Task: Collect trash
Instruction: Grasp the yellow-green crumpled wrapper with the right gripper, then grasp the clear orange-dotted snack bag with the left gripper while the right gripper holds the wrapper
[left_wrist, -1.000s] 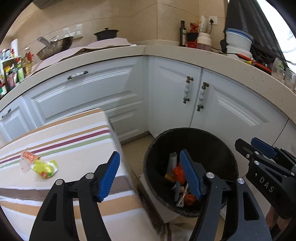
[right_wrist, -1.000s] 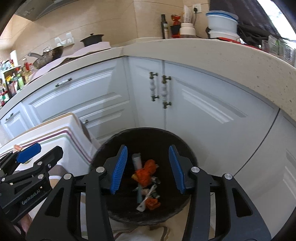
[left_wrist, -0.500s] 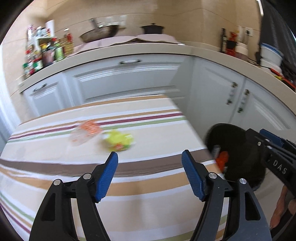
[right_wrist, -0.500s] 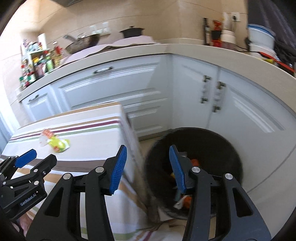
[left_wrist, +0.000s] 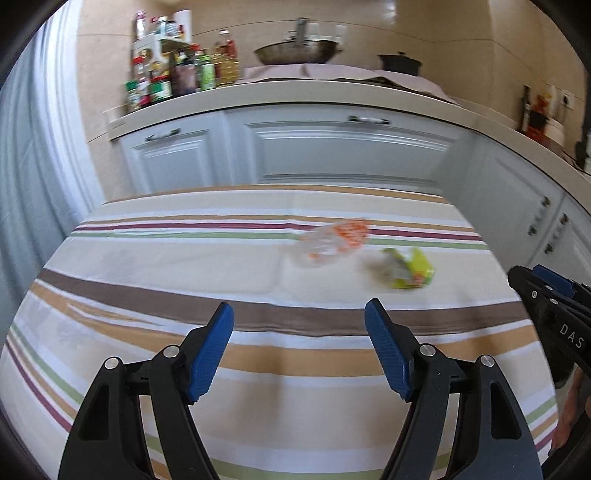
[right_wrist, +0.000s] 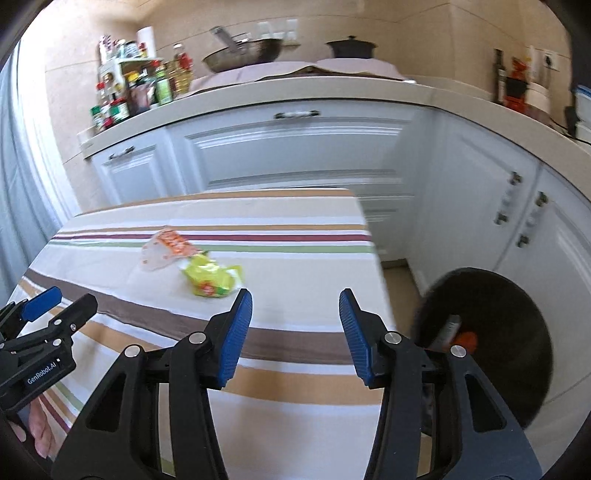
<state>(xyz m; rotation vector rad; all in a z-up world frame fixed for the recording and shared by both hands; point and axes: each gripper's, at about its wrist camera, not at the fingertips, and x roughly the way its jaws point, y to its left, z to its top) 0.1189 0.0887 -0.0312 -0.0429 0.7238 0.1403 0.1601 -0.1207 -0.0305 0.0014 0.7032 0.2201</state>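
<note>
Moved: both views swung from the black bin (right_wrist: 491, 343) to the striped tablecloth (left_wrist: 147, 266).
Left gripper (left_wrist: 299, 347): jaws spread, nothing between them.
Right gripper (right_wrist: 295, 332): jaws spread, just been opening, nothing between.
Trash: yellow-green wrapper (right_wrist: 210, 278) and clear orange-printed wrapper (right_wrist: 164, 249) on the cloth, touching, beyond both grippers.
Bin: right of the table, litter inside.
</note>
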